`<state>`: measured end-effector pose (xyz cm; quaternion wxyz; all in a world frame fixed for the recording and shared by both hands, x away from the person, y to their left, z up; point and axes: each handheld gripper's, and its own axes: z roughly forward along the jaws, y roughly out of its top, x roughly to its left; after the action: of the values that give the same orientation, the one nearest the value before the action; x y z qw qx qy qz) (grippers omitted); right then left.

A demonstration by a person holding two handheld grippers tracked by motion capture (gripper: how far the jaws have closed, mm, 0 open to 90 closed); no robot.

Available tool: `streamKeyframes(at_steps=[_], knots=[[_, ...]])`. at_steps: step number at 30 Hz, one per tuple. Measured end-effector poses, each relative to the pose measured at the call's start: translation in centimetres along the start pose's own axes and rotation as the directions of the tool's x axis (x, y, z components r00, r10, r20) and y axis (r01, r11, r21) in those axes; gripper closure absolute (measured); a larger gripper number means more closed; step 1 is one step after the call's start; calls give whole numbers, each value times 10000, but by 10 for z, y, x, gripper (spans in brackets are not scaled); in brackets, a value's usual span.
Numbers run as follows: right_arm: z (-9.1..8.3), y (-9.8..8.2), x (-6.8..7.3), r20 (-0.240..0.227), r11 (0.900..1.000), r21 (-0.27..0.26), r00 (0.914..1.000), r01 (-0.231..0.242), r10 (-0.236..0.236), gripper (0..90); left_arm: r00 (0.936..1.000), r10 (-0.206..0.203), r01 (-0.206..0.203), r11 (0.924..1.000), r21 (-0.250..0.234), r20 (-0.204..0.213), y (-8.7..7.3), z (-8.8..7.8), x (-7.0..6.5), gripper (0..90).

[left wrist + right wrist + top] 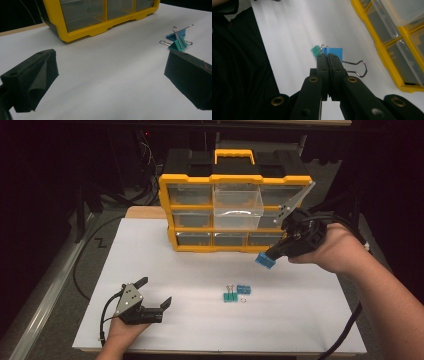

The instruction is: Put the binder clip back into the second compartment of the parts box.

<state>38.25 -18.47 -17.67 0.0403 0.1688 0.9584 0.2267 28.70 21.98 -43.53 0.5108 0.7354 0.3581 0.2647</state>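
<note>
Here the blue clip [264, 260] is hanging in the air, pinched between the tips of the right gripper [272, 255], whose jaws are pressing together on it. In the right gripper view the same clip [336, 52] is sticking out just past the closed tips, with one wire handle looping off to the side of the jaws. The right hand [336, 249] is holding the gripper above the table [150, 265], just in front of the bottom row of the yellow organizer [190, 248]. Above and just beside that gripper, a clear drawer [237, 209] is standing pulled out from the middle column.

Below the held clip and well apart from it, more clips [236, 293] are lying on the table, green and blue ones close together; the right gripper view is showing a green one [315, 50] beyond the tips.

The left gripper [156, 292] is resting low on the table in the left hand [121, 330], jaws spread wide with nothing between them. From it, the lying clips [178, 40] are sitting ahead near its one jaw, and the organizer [87, 31] is standing farther ahead.
</note>
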Motion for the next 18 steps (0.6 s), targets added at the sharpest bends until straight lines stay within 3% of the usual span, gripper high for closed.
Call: streamKeyframes(at_steps=[18], knots=[[-43, 37, -6, 414, 9995, 18, 9987, 312, -313, 900, 10000, 3, -2, 9999, -108, 71, 0, -1, 0, 2]])
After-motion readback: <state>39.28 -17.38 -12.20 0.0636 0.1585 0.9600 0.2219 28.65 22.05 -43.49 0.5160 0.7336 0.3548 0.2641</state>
